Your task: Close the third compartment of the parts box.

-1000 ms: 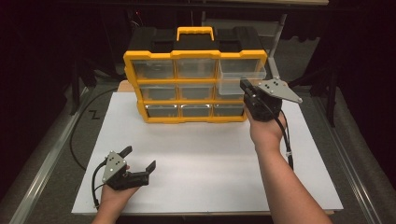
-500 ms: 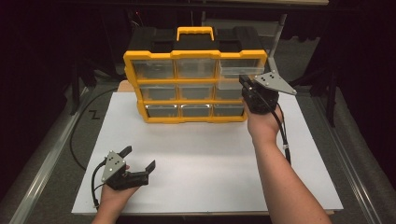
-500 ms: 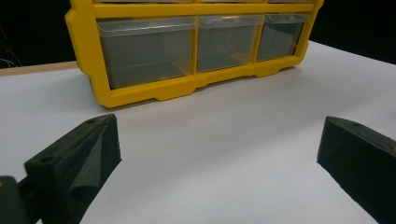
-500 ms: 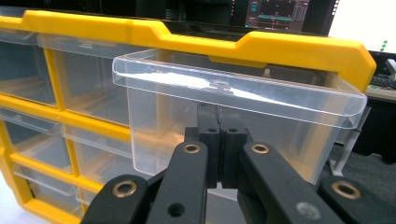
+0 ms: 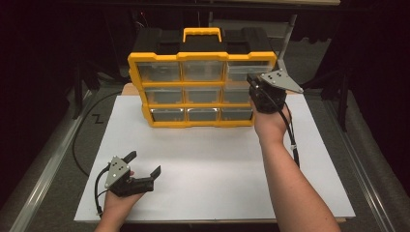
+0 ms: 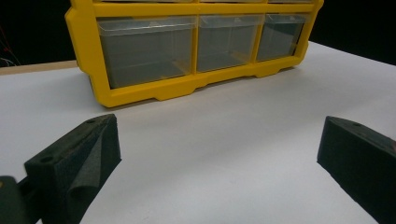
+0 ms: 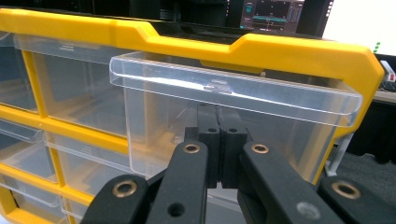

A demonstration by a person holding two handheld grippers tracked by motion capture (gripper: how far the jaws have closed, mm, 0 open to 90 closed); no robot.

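Drawer (image 7: 233, 93) juts from the yellow cabinet (image 7: 289, 51) just ahead of the right tongs (image 7: 218, 116), whose shut, empty jaws have edged up under its lip, probably to move it. Left tongs (image 5: 143, 163) gape wide, well back.

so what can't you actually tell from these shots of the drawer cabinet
- Right gripper: its shut jaws sit under the lip of the top right drawer; the right gripper view cannot settle whether they touch it.
- Drawer contents: the clear fronts glare in the high view.
- Drawer cabinet: upper rows cut off by the top edge of the left gripper view.
- Cabinet back: hidden in the high view.
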